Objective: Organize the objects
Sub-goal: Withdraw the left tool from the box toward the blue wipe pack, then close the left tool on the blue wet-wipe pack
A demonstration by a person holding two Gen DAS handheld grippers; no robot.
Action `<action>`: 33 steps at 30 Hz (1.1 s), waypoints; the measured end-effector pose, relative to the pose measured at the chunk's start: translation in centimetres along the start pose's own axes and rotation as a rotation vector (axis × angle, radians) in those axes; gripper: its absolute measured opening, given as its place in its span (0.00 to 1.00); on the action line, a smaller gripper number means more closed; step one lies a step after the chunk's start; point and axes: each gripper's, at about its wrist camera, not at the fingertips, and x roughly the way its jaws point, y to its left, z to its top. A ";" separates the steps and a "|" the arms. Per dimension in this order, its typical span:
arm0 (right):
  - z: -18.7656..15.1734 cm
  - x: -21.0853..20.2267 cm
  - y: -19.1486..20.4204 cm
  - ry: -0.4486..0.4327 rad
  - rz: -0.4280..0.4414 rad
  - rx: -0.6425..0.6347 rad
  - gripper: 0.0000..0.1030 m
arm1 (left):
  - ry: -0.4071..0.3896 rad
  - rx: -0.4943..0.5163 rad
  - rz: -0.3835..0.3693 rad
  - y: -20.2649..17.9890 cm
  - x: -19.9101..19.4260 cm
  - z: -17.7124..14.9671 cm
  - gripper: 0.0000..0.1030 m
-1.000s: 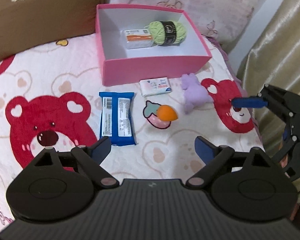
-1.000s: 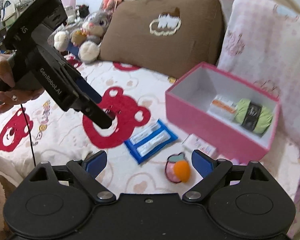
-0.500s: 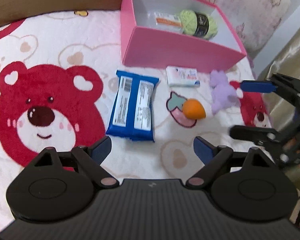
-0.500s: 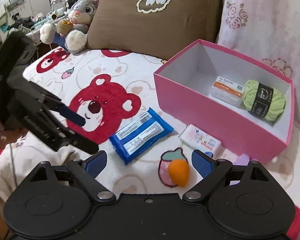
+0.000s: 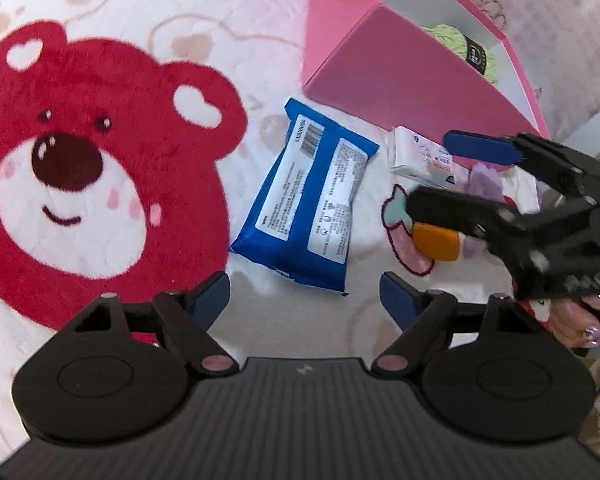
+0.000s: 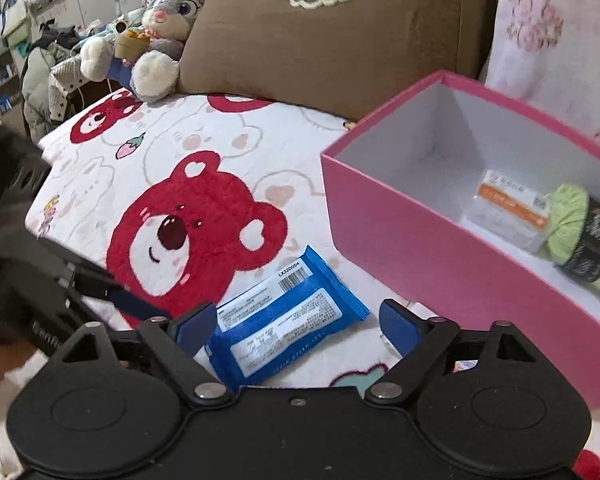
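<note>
A blue wipes packet (image 5: 306, 204) (image 6: 284, 320) lies on the bear-print blanket in front of a pink box (image 5: 396, 68) (image 6: 440, 240). The box holds green yarn (image 6: 584, 236) (image 5: 466, 46) and a small orange-and-white packet (image 6: 508, 208). A white tissue pack (image 5: 420, 158), an orange egg-shaped piece (image 5: 436, 242) and a purple plush (image 5: 486, 178) lie right of the wipes. My left gripper (image 5: 304, 300) is open and empty just short of the wipes. My right gripper (image 6: 296, 326) (image 5: 436, 176) is open, hovering over the tissue pack and orange piece.
A brown pillow (image 6: 332, 28) and a pink floral pillow (image 6: 552, 20) back the box. A grey plush rabbit (image 6: 156, 28) sits at the far left of the bed. Shelves and clutter stand beyond the bed's left edge (image 6: 4, 48).
Both grippers have moved in and down toward the items before the box. The right gripper has swung over the tissue pack and orange piece. Nothing has been picked up.
</note>
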 end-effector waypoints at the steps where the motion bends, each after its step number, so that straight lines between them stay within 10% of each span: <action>1: 0.0 0.6 -0.3 0.010 0.003 0.006 0.82 | -0.010 -0.007 -0.018 0.2 0.1 -0.1 0.71; 16: 0.1 6.5 -1.5 0.045 -0.017 -0.045 0.64 | -0.002 -0.026 -0.036 1.7 1.8 0.2 0.25; 25: -0.5 7.2 -3.5 0.042 0.040 0.052 0.71 | -0.002 -0.076 -0.067 2.0 2.9 0.1 0.24; 33: -0.5 5.6 -2.7 0.046 0.047 0.027 0.46 | -0.029 -0.142 -0.137 3.4 3.1 0.0 0.24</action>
